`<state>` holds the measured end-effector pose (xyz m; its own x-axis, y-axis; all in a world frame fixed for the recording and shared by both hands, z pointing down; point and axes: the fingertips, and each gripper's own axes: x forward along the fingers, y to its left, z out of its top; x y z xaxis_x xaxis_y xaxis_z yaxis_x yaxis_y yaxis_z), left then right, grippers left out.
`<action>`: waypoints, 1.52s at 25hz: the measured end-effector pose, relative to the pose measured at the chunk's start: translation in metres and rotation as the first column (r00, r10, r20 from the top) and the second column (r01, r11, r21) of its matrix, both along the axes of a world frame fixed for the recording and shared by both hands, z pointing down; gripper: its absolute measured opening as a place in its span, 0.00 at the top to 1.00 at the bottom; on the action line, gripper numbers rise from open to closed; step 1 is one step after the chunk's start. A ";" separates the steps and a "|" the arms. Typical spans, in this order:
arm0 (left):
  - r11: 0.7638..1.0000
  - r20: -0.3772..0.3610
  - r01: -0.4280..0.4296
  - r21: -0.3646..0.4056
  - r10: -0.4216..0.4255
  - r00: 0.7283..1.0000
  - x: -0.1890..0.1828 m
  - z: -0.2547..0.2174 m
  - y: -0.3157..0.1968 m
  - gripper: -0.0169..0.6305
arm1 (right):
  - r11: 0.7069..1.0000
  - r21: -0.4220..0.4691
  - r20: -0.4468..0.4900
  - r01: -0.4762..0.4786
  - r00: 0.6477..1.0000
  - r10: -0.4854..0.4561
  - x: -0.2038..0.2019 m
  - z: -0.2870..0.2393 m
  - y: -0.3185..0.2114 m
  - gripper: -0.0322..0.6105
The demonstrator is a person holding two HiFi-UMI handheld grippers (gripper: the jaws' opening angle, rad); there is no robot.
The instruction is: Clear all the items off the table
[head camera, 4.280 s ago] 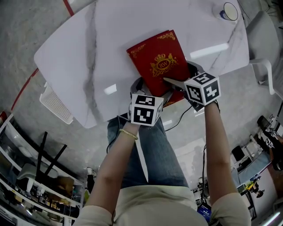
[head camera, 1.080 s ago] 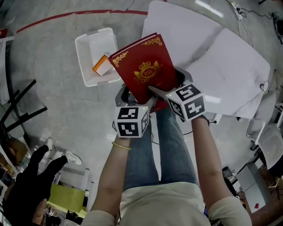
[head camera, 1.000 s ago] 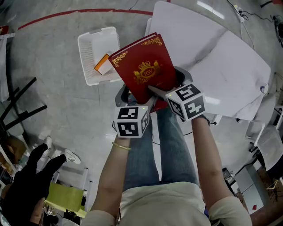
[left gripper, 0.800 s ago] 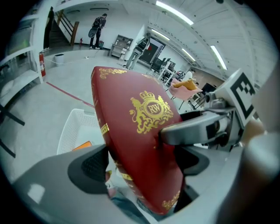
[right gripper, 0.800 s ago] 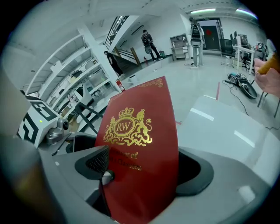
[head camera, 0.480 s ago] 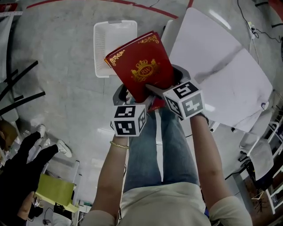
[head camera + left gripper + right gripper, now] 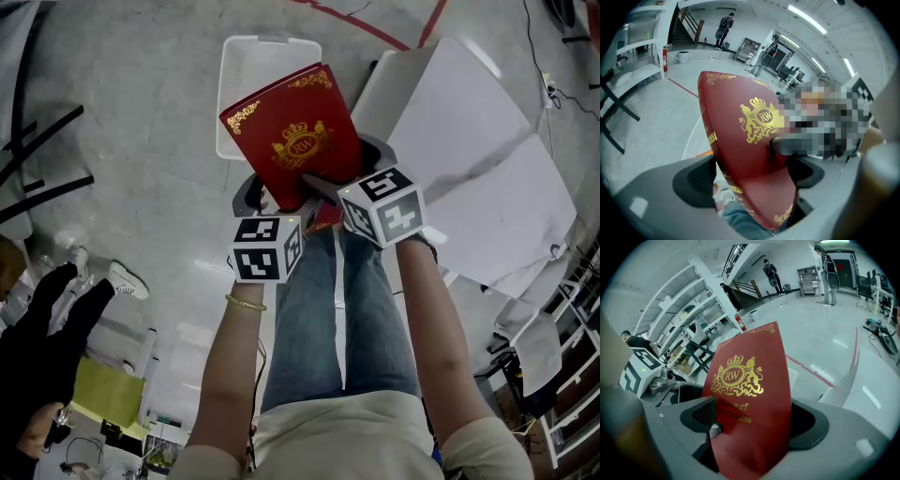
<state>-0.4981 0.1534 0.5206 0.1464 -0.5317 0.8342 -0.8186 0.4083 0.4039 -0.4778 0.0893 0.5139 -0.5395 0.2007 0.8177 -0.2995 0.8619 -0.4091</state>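
Both claws are on the red folder [image 7: 292,141], which is off the table [image 7: 469,159] and up in the air at top centre of the head view. The left gripper [image 7: 267,199] has the lower left corner of the cover, jaws closed on it from either side. The right gripper [image 7: 323,187] bites the bottom edge just beside it, one dark finger [image 7: 314,180] lying across the red face under the gold crest. The folder tilts, its gold-trimmed top corner towards the upper edge of the frame. Behind it, at top centre, a white basket [image 7: 246,56] sits on the grey floor, its lower right part covered by the folder. The white table top fills the upper right, well clear of both grippers. At lower left, a person in black [image 7: 42,347] is on the floor.
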 end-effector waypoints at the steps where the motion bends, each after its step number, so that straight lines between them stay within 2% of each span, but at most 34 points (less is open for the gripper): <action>1: 1.000 -0.002 0.006 -0.004 -0.006 1.000 -0.004 0.003 0.001 0.24 | 1.000 -0.002 -0.002 0.006 1.000 -0.006 -0.005 0.003 0.001 0.24; 10: 0.999 -0.015 0.030 -0.019 -0.030 0.999 -0.037 0.034 0.004 0.24 | 0.999 -0.010 -0.014 0.038 0.999 -0.038 -0.039 0.034 0.003 0.24; 20: 0.999 -0.033 0.003 -0.042 -0.005 0.999 -0.043 0.077 0.007 0.23 | 0.999 -0.033 -0.056 0.031 0.998 -0.033 -0.045 0.078 0.007 0.24; 25: 0.998 -0.016 -0.030 -0.058 0.029 0.999 -0.052 0.100 0.007 0.24 | 0.999 -0.043 -0.091 0.010 0.996 -0.014 -0.049 0.102 0.009 0.24; 38: 0.996 -0.064 -0.022 -0.092 0.016 0.998 -0.057 0.148 0.013 0.24 | 0.998 -0.065 -0.150 0.024 0.988 -0.033 -0.055 0.150 0.014 0.24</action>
<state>-0.5555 0.1668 0.6686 0.2096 -0.4494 0.8684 -0.8004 0.4312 0.4164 -0.5332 0.1029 0.6642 -0.4039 0.2679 0.8747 -0.3377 0.8449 -0.4148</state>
